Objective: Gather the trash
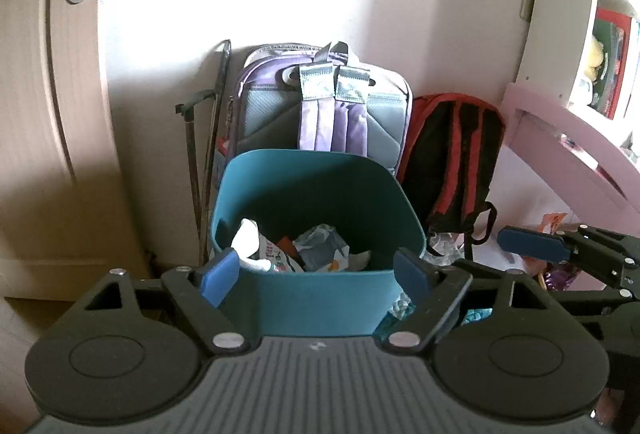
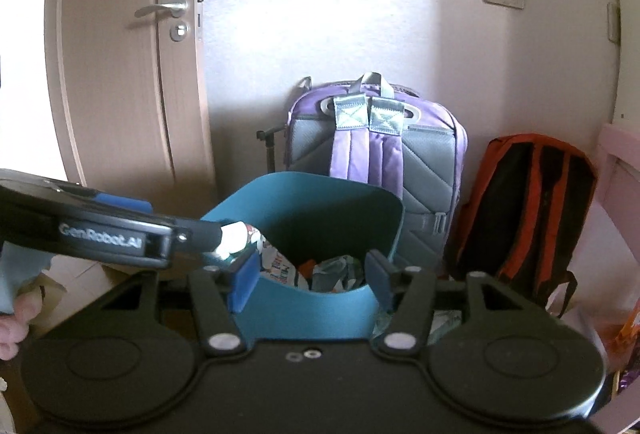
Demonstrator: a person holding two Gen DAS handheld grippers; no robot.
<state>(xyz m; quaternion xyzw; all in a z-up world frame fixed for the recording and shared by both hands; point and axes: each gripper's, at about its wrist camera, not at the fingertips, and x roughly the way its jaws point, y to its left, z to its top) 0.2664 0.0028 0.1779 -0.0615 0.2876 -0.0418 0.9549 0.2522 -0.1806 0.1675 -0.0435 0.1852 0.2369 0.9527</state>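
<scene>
Both grippers hover at the near rim of the teal bin (image 1: 316, 298), tilted downward; the left gripper (image 1: 316, 276) stands released with nothing between its blue pads, and the right gripper (image 2: 310, 280) likewise; crumpled wrappers (image 1: 316, 248) lie inside the bin; only the right wrist view shows fingers (image 2: 16, 318) at its left edge; behind stand a purple backpack (image 2: 376, 158), a red-and-black backpack (image 1: 452, 158) and the door (image 1: 52, 94).

Bin (image 1: 316, 294) base behind claws
</scene>
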